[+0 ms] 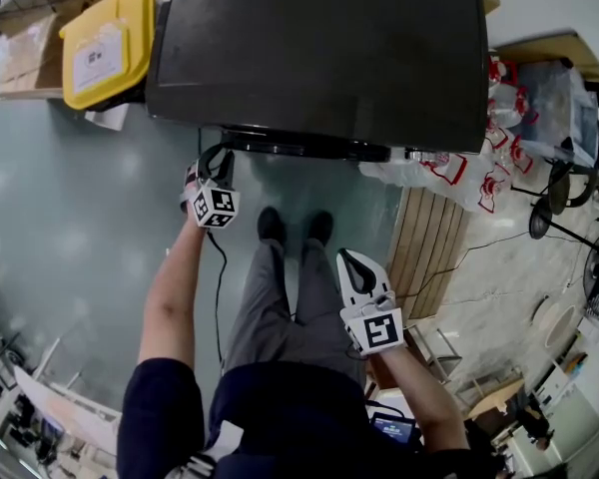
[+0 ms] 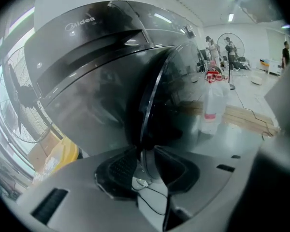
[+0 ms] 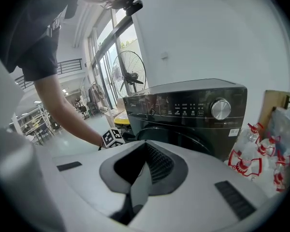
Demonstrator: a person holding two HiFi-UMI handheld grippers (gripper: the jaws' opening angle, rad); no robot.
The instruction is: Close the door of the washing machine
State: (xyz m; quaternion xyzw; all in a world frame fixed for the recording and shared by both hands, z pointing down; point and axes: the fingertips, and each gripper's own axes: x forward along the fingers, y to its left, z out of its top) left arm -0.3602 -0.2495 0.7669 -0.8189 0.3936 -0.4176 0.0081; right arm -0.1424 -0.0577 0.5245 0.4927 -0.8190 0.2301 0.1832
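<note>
At washer [image 1: 319,48] front, left end of the door [image 1: 299,145]: left tool [image 1: 212,163] sits right at the rim. Left gripper view shows the door edge running up between the jaws, with a pad against each face, so the tool is clamped on the door. Door is ajar and stands a little off the machine front; in head view it's a dark arc poking out just past the front panel. A black cable [image 1: 218,287] hangs from the left tool down past the person's leg.

Right tool [image 1: 351,259] is held back from the washer, over the person's right thigh, pointing at the machine. Its jaws are together with nothing in them. It is well apart from the door.

Person faces the washer, shoes [image 1: 295,226] on the floor [image 1: 70,228] just short of the door.

Yellow bin [image 1: 105,43] is left of the washer, touching or almost touching its side. Bottle packs [image 1: 469,173] are on the floor right of the washer, with a wooden pallet [image 1: 429,247] just beside them. Fan [image 3: 128,74] stands behind the washer in right gripper view, near the windows. Control knob [image 3: 221,108] is at the panel's right end.
</note>
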